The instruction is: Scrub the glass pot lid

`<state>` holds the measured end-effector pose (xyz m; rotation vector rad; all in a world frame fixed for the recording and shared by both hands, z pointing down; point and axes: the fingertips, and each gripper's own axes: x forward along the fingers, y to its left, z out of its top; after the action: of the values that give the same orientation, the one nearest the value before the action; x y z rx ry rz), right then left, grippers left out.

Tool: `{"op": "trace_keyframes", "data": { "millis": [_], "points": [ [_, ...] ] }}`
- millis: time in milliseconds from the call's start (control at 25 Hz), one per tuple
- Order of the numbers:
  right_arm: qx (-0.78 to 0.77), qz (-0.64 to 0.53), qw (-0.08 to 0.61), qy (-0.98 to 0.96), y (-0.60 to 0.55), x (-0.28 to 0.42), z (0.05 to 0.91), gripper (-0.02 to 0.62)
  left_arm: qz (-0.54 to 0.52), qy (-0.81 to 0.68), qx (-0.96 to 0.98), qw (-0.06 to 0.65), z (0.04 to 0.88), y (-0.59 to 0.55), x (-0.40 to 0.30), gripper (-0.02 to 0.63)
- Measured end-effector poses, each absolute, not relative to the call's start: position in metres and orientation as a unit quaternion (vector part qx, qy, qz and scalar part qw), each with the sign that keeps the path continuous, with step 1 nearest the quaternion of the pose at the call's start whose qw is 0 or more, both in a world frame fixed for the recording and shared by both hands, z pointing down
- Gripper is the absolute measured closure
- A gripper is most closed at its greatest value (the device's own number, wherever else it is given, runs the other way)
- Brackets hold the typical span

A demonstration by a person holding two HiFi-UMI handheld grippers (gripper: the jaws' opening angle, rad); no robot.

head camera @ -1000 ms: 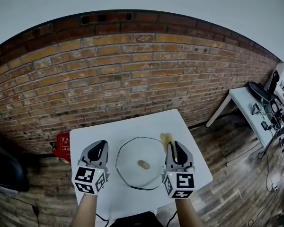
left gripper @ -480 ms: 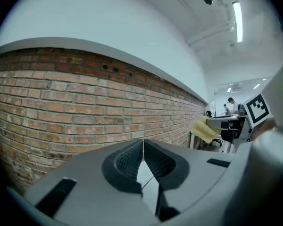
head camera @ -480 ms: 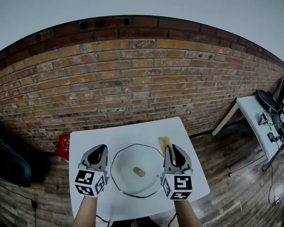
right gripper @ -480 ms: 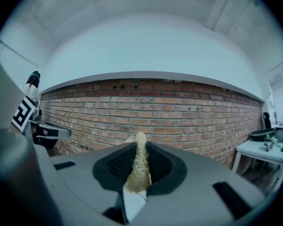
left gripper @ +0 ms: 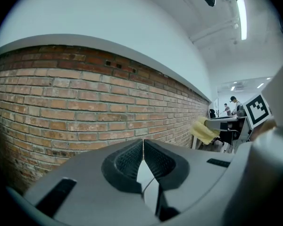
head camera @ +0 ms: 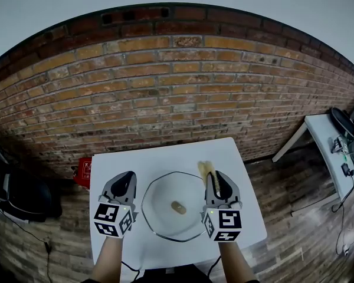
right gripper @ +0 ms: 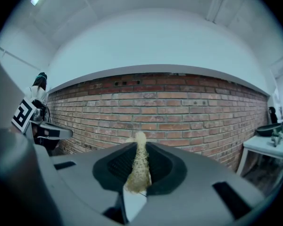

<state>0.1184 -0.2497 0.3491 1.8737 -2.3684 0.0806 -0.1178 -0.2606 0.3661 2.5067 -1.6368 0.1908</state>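
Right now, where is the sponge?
In the head view, the sponge is clamped in the jaws of the right gripper, just right of the glass pot lid on the table.

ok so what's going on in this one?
A person holds a gripper in each hand over a white table. The right gripper has its jaws shut on a yellow sponge that sticks out past the tips. The left gripper is shut and empty. The glass pot lid lies flat on the table between them, knob up. In the head view the sponge is past the lid's far right rim, not on the glass.
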Motion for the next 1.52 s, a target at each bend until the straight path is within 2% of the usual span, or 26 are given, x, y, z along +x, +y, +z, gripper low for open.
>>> {"op": "trace_keyframes", "data": {
  "millis": [480,1080,1120,1200,1240,1520],
  "points": [
    [0.611,0.064,0.095,-0.784,-0.255,0.106,0.403,0.537,0.090,-0.534,0.833,0.114,0.424,-0.262,-0.126,0.594],
    [0.586,0.121,0.150,-0.787,-0.241,0.099,0.502,0.537,0.137,-0.511,0.814,0.239,0.545,-0.228,-0.121,0.592],
    [0.584,0.121,0.152,-0.788,-0.241,0.098,0.505,0.537,0.137,-0.509,0.813,0.247,0.549,-0.227,-0.120,0.587],
    [0.581,0.121,0.156,-0.790,-0.241,0.097,0.508,0.537,0.135,-0.502,0.812,0.265,0.556,-0.226,-0.117,0.507],
    [0.580,0.121,0.157,-0.790,-0.241,0.097,0.510,0.537,0.134,-0.500,0.811,0.272,0.559,-0.227,-0.117,0.492],
    [0.571,0.120,0.162,-0.796,-0.249,0.085,0.513,0.537,0.131,-0.490,0.800,0.320,0.579,-0.225,-0.118,0.494]
  ]
}}
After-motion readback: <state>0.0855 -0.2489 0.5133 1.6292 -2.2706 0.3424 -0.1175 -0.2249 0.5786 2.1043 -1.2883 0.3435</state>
